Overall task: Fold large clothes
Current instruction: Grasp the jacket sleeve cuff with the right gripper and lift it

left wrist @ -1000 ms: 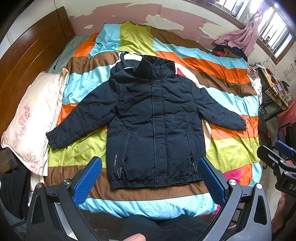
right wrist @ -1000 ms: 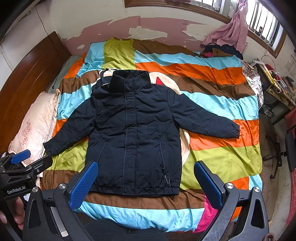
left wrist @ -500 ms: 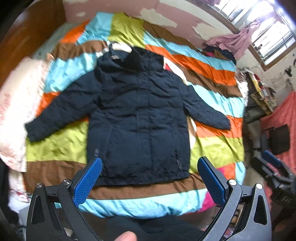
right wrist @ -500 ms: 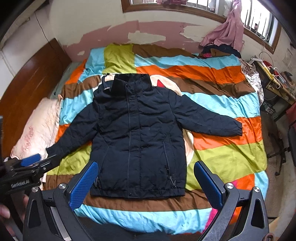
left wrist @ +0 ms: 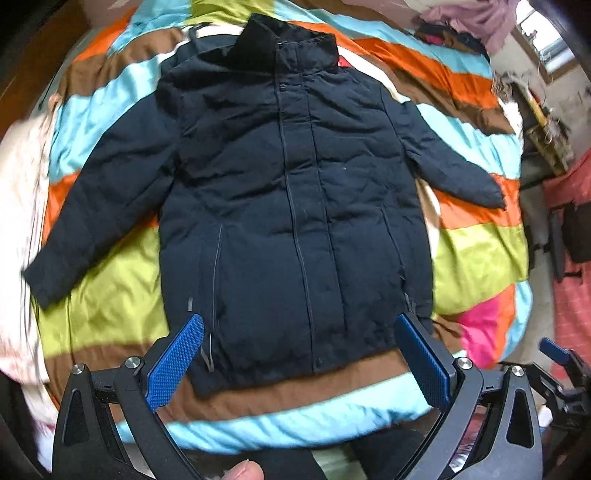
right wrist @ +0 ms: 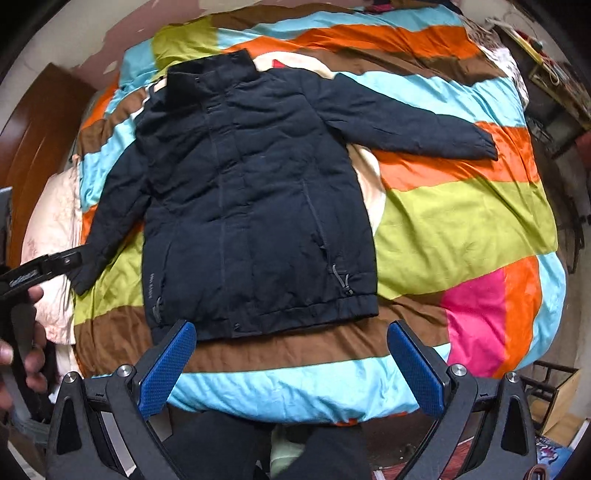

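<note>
A dark navy padded jacket [left wrist: 288, 192] [right wrist: 251, 206] lies flat and zipped on the striped bedspread [left wrist: 480, 258] [right wrist: 461, 218], collar away from me, both sleeves spread out to the sides. My left gripper [left wrist: 299, 363] hovers open above the jacket's hem, nothing between its blue pads [left wrist: 173, 363]. My right gripper [right wrist: 291, 363] is open too, just short of the hem over the brown stripe. In the right wrist view the left gripper [right wrist: 44, 264] shows at the far left, held by a hand [right wrist: 22, 354], close to the left cuff.
A pale floral pillow [left wrist: 18, 229] [right wrist: 51, 236] lies along the bed's left side by a wooden headboard [right wrist: 37, 129]. Clothes [left wrist: 476, 22] are piled at the far right corner. A cluttered desk [right wrist: 554, 66] and red floor [left wrist: 569, 288] lie right of the bed.
Both grippers have dropped lower and closer to the jacket, which now fills much more of each view. The left view has swung right; both stay open.
</note>
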A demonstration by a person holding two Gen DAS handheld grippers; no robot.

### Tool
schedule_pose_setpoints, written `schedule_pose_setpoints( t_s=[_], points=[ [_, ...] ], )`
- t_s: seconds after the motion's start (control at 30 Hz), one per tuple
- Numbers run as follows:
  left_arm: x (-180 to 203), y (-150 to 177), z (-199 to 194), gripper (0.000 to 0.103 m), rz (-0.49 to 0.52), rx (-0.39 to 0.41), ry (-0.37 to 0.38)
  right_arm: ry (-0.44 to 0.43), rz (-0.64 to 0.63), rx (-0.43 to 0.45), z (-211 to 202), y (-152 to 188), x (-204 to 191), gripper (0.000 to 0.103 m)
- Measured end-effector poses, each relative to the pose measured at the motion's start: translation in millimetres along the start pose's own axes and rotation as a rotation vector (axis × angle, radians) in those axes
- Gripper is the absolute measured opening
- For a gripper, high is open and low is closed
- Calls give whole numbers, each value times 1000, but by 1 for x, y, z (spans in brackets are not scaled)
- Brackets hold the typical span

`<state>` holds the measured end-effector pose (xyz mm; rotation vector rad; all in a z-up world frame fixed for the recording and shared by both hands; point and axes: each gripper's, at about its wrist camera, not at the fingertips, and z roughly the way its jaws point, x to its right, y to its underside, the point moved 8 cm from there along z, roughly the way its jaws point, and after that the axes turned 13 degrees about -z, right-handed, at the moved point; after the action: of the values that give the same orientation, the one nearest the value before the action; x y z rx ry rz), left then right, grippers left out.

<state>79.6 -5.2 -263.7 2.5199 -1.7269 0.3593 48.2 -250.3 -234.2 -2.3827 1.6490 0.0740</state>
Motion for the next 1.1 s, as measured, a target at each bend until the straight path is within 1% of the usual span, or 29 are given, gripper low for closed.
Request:
schedule_pose_setpoints(
  t_s=[0.03, 0.07, 0.13, 0.2, 0.23, 0.27, 0.3, 0.37, 0.43, 0.53, 0.6, 0.67, 0.7, 0.77, 0.87, 1.0, 1.07, 1.1],
  points=[
    [13, -11, 11, 101, 19, 15, -7, 5, -6, -10, 8, -1, 10, 103],
    [14, -18, 22, 101, 30, 29, -12, 7, -15, -21, 18, -2, 21, 103],
    [36, -39, 44, 101, 57, 61, -13, -5, -17, -23, 36, -6, 41, 103],
    [60, -60, 68, 101, 87, 88, -15, -24, -4, 5, 53, -15, 66, 103],
    [80, -74, 84, 101, 110, 113, -19, -36, -1, 25, 64, -23, 82, 103],
    [87, -82, 93, 101, 119, 126, -19, -44, -1, 38, 77, -30, 99, 103],
    [105, -98, 113, 101, 135, 153, -20, -46, -2, 42, 86, -36, 111, 103],
    [122, -122, 140, 101, 143, 176, -27, -35, 0, 64, 111, -55, 149, 103],
    [145, -153, 172, 101, 153, 212, -38, -17, -5, 102, 125, -72, 178, 103],
    [169, -193, 207, 101, 156, 266, -18, 3, 4, 169, 140, -100, 223, 103],
    [177, -213, 227, 101, 151, 283, -30, 8, 16, 210, 143, -115, 243, 103],
    [179, -232, 253, 101, 127, 281, -50, -14, 32, 265, 147, -128, 265, 103],
    [180, -236, 259, 101, 119, 281, -49, -24, 44, 284, 151, -131, 274, 103],
    [180, -247, 278, 101, 112, 273, -48, -63, 77, 288, 164, -136, 289, 103],
    [179, -252, 297, 101, 141, 267, -100, -96, 126, 303, 182, -138, 309, 103],
    [171, -259, 319, 101, 168, 249, -149, -91, 213, 312, 207, -135, 346, 103],
    [168, -260, 330, 102, 175, 236, -173, -70, 256, 301, 220, -135, 368, 103],
    [168, -261, 334, 102, 176, 230, -183, -43, 272, 301, 224, -137, 381, 103]
  ],
)
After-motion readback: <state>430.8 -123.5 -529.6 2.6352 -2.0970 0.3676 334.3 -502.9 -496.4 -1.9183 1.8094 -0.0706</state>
